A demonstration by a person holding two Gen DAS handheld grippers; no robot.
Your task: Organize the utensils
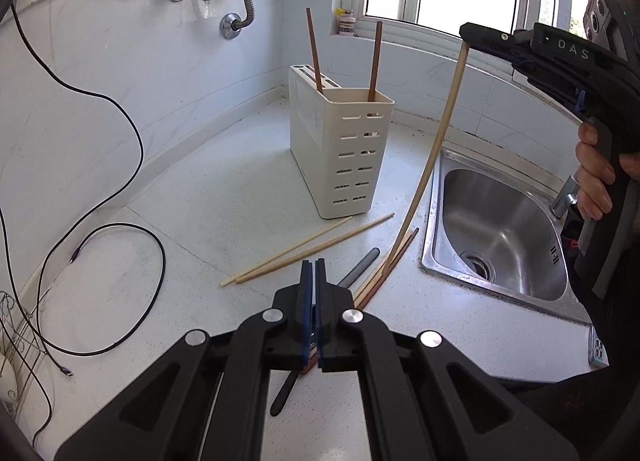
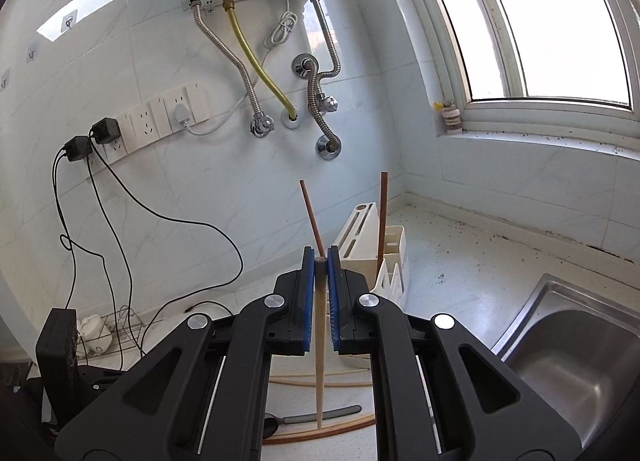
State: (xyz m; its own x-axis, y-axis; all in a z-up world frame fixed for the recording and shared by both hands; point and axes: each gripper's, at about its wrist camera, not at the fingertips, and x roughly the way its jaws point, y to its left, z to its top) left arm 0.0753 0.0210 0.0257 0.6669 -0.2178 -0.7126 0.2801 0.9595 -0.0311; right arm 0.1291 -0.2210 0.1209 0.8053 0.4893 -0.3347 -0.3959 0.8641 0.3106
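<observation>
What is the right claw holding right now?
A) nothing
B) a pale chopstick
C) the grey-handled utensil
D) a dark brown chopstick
B: the right claw is shut on a pale chopstick, gripped near its top end, with its tip down by the loose chopsticks on the counter; the two dark brown chopsticks already stand in the cream holder.

The cream slotted utensil holder [image 1: 344, 153] stands upright on the counter with two dark brown chopsticks [image 1: 314, 49] sticking out of it, leaning apart. One pale bamboo chopstick [image 1: 436, 153] is up in the air, pinched at its top end and hanging down over the rest. A pair of light chopsticks [image 1: 304, 249], a few brownish ones [image 1: 390, 261] and a grey-handled utensil [image 1: 358, 269] lie loose on the counter in front of the holder.
</observation>
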